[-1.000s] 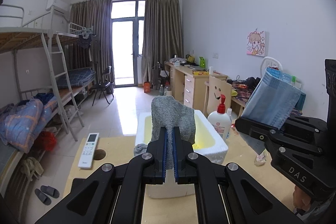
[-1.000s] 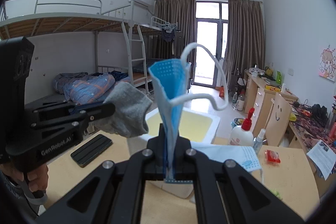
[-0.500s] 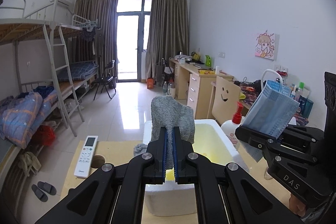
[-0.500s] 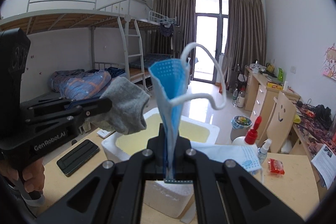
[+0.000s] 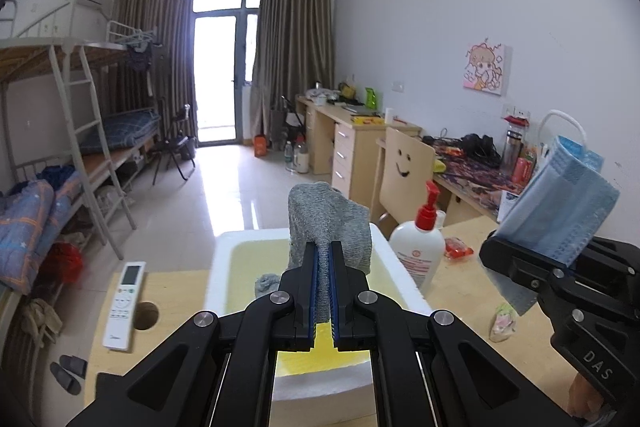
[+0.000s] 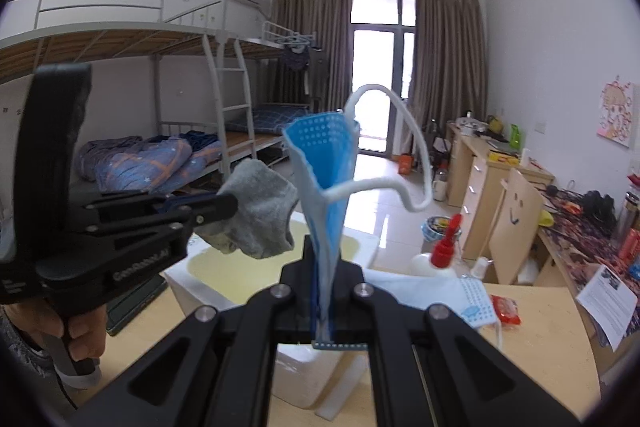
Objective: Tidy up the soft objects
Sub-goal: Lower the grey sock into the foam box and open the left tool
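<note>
Hanging above the white box (image 5: 384, 251), the gray sock (image 5: 328, 223) sits clamped in the left tongs (image 5: 324, 291); the right tongs (image 6: 324, 291) pinch a blue mask (image 6: 320, 163). Released early, either could catch the rim and spill onto the surface (image 5: 464, 291).

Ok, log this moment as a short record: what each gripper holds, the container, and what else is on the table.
left gripper: shut on grey sock, held above the box
right gripper: shut on blue face mask, ear loop sticking up
container: white foam box, yellow inside, another grey sock in it
also on table: pump bottle, remote control, second face mask
</note>
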